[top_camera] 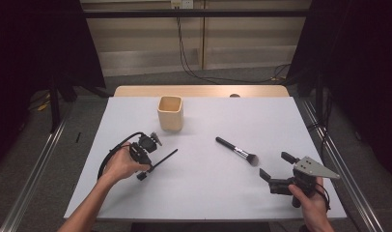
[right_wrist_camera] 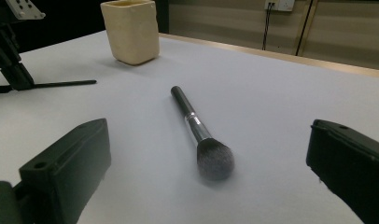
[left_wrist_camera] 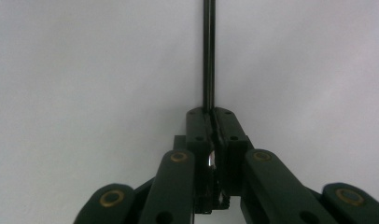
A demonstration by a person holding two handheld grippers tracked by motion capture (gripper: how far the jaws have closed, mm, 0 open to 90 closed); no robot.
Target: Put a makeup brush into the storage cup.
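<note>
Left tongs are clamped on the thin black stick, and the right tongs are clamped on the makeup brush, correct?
Only half right. The left tongs are shut on the thin black stick, but the right tongs stand open. In the right gripper view the makeup brush lies untouched on the table between and beyond the jaws.

brushes: 2 (one thick (top_camera: 237,150), one thin (top_camera: 163,159)) | cups: 1 (top_camera: 170,113) | tools: 2 (left (top_camera: 147,165), right (top_camera: 276,166))

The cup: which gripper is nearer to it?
Left. The left gripper, shut on a thin black stick, sits just in front of the cup. The right gripper waits open farther off, behind the brush.
</note>
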